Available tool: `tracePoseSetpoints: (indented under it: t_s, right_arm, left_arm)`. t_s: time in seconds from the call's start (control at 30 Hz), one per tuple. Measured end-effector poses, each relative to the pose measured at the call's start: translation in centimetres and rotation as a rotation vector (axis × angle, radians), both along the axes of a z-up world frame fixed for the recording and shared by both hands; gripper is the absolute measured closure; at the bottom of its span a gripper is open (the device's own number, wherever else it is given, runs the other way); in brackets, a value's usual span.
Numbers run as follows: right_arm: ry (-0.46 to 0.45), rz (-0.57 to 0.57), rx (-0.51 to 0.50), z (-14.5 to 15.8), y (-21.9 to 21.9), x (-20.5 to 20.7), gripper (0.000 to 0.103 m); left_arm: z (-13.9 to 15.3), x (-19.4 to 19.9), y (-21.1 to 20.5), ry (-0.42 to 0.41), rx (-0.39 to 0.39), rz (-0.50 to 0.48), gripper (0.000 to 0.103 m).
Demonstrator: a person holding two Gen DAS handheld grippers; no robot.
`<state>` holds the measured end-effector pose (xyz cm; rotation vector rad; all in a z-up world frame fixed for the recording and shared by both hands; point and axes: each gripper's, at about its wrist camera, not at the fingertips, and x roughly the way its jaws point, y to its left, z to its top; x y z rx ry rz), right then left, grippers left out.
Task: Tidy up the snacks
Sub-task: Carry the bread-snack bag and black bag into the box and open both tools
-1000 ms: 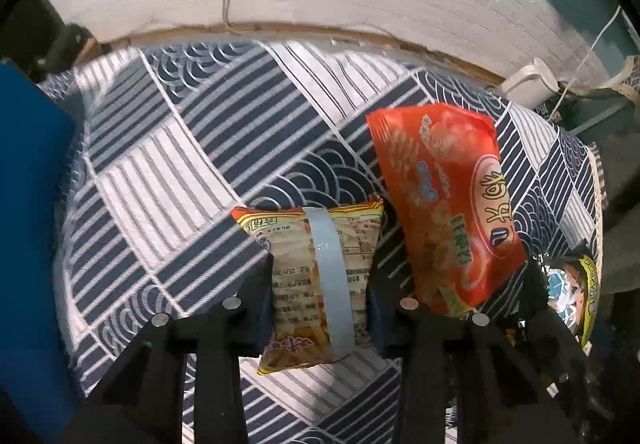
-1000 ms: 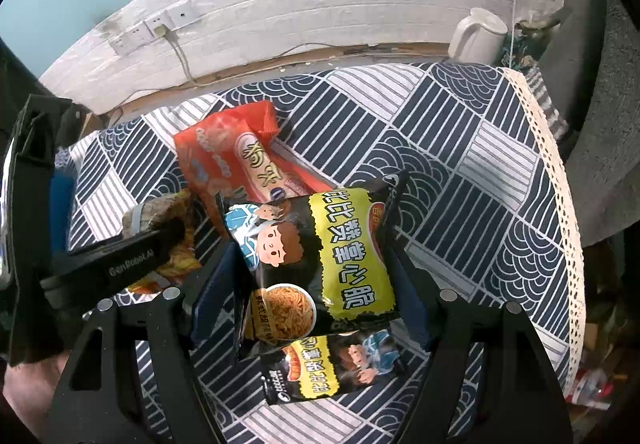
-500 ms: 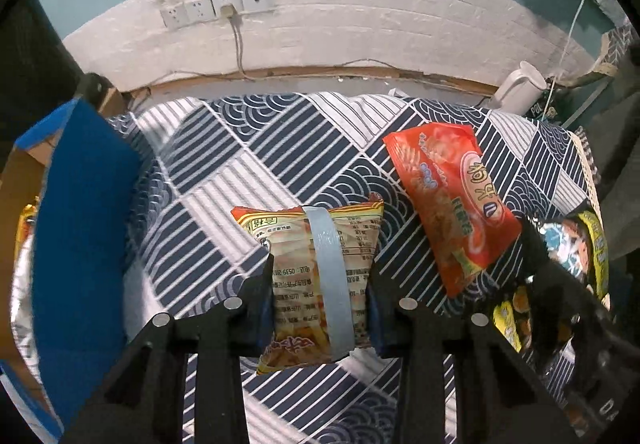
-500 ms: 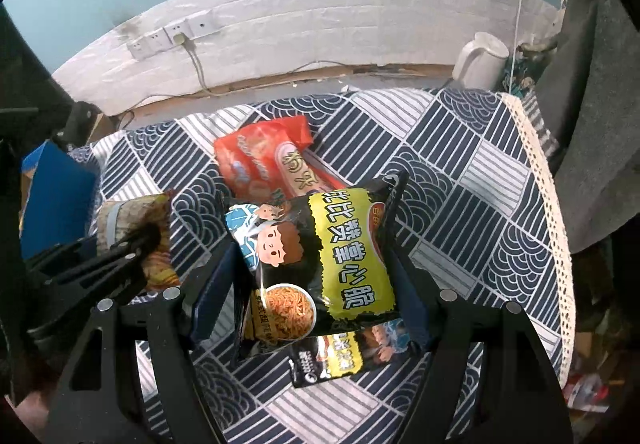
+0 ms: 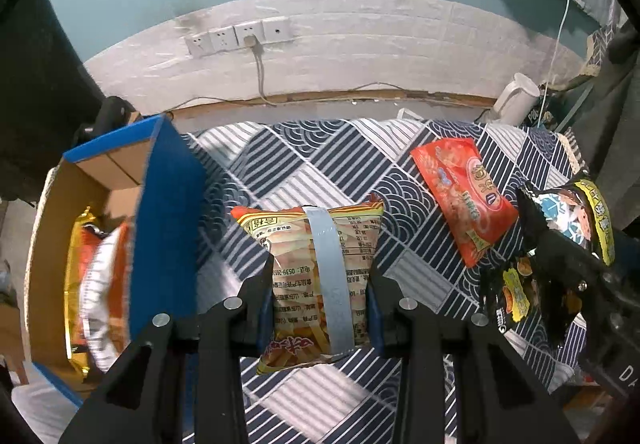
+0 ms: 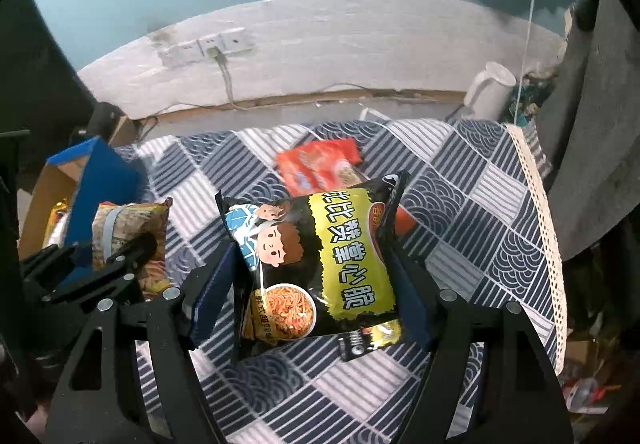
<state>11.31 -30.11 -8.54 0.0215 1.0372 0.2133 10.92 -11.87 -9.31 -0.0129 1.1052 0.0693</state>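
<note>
Left wrist view first: my left gripper (image 5: 320, 284) is clenched on the yellow snack packet (image 5: 316, 276), back side up with its silver seam running down the middle, pinched at both edges. It has risen since a second ago; then the packet sat low against the patterned tablecloth (image 5: 304, 159), and now the wall sockets (image 5: 240, 35) and the whole far edge of the table show. The big change: the blue cardboard box (image 5: 168, 228) has swung fully into sight on my left, with bagged snacks (image 5: 96, 284) already lying inside. That reads to me as the carry toward the box being under way, drop not yet done. The red snack bag (image 5: 464, 199) lies flat on the cloth, well to the right, untouched. At the right edge I catch my other packet from the side.

Over to the right wrist view: my right gripper (image 6: 316, 284) is closed on the black noodle snack packet (image 6: 316, 260), held off the cloth, yellow label facing up. A second small black packet (image 6: 372, 336) peeks out beneath it; whether it rests on the cloth or hangs from mine I cannot tell. This view has lifted too, and the box (image 6: 104, 171) now appears far left.

What differs: only the left view looks down into the box and shows its contents; only the right view shows the white kettle (image 6: 490, 91) whole and the lace table edge (image 6: 536, 203).
</note>
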Motion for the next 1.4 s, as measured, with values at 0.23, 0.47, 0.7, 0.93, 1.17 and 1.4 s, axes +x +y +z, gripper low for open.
tracePoseSetpoints:
  t_s: [0.23, 0.47, 0.7, 0.93, 1.17, 1.4]
  right_arm:
    - [-0.040, 0.068, 0.013, 2.6, 3.8, -1.4, 0.028]
    - [-0.073, 0.149, 0.015, 5.0, 8.4, -2.4, 0.028]
    - [-0.080, 0.223, 0.024, 6.0, 13.7, -2.4, 0.028]
    - [-0.062, 0.289, 0.026, 5.6, 19.0, -2.7, 0.028]
    - [-0.048, 0.355, 0.009, 4.9, 24.0, -2.8, 0.028]
    - [-0.016, 0.410, -0.024, 3.4, 28.4, -2.3, 0.028]
  left_arm:
    - [2.5, -1.9, 4.0, -0.017, -0.012, 0.019, 0.066]
    - [4.5, -3.6, 8.5, -0.026, -0.026, 0.049, 0.066]
    - [6.1, -5.4, 14.3, -0.047, -0.055, 0.115, 0.066]
    - [5.6, -6.6, 19.6, -0.048, -0.047, 0.182, 0.066]
    - [3.9, -7.3, 24.5, -0.044, -0.006, 0.254, 0.066]
    - [1.5, -7.0, 28.5, 0.009, -0.070, 0.331, 0.066]
